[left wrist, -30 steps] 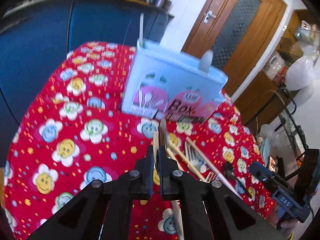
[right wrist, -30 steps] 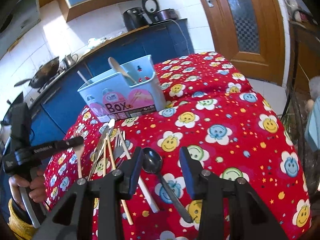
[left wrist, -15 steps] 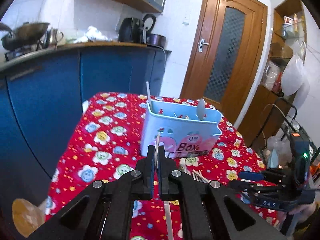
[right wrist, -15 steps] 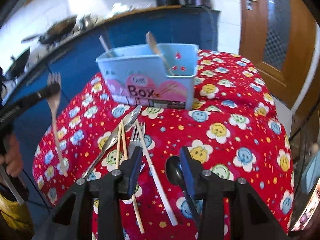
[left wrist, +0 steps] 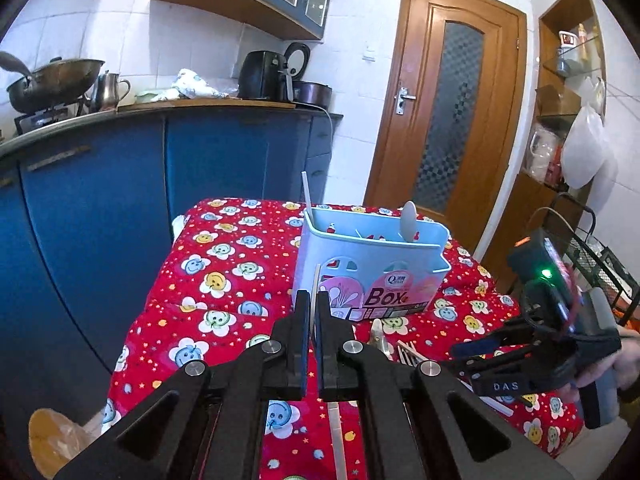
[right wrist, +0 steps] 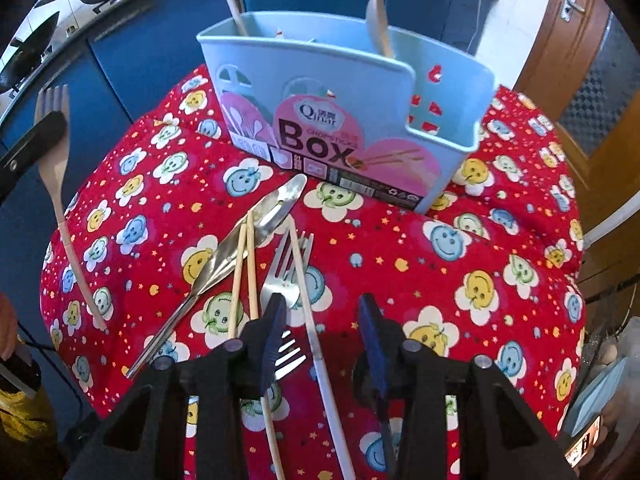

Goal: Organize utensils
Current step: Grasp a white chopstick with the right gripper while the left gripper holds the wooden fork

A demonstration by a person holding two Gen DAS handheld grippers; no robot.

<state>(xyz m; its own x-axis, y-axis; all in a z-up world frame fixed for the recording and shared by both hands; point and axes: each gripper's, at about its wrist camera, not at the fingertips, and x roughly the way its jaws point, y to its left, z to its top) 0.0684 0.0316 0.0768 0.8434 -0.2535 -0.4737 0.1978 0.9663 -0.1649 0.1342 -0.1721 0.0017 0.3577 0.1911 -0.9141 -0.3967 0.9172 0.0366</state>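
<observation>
Two grippers work over a red smiley-flower tablecloth (right wrist: 460, 280) with a blue utensil box (right wrist: 348, 92) on it

On the left, the left gripper (left wrist: 312, 312) is squeezed tight on a pale wooden fork (right wrist: 56, 168) and holds it up in the air, prongs up, handle hanging down, away from the box. In the middle of the cloth, just in front of the box, lie a shiny knife (right wrist: 236, 252), two wooden chopsticks (right wrist: 246, 276), a metal fork (right wrist: 286, 276) and a long white stick (right wrist: 308, 304), all in a loose pile. The box stands upright behind them with a pale spoon (right wrist: 378, 20) and a stick inside. The right gripper (right wrist: 322, 320) hangs low over the pile; its jaws have just been closing but are apart, with the white stick between them and not pinched
</observation>
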